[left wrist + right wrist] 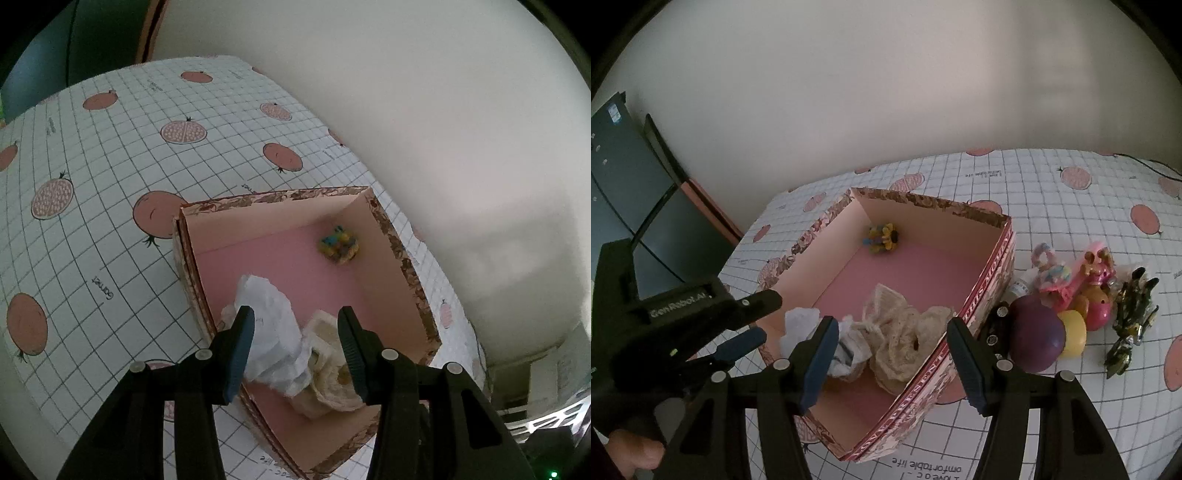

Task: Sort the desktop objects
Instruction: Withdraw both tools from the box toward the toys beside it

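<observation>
A pink-lined cardboard box (395,236) (993,266) stands on the checked tablecloth. Inside lie a crumpled white tissue (273,332) (801,325), a cream lace cloth (328,384) (905,343) and a small yellow-blue toy (339,243) (882,238). My left gripper (295,347) is open above the tissue, over the box; it also shows in the right wrist view (753,317). My right gripper (890,354) is open and empty above the box's near end, over the lace cloth.
Right of the box lie toys: a purple ball (1036,339), a yellow ball (1073,332), pink toys (1097,288), a pastel loop toy (1051,266), a dark metallic figure (1130,325). A wall (886,92) is behind. A dark cabinet (624,206) stands left.
</observation>
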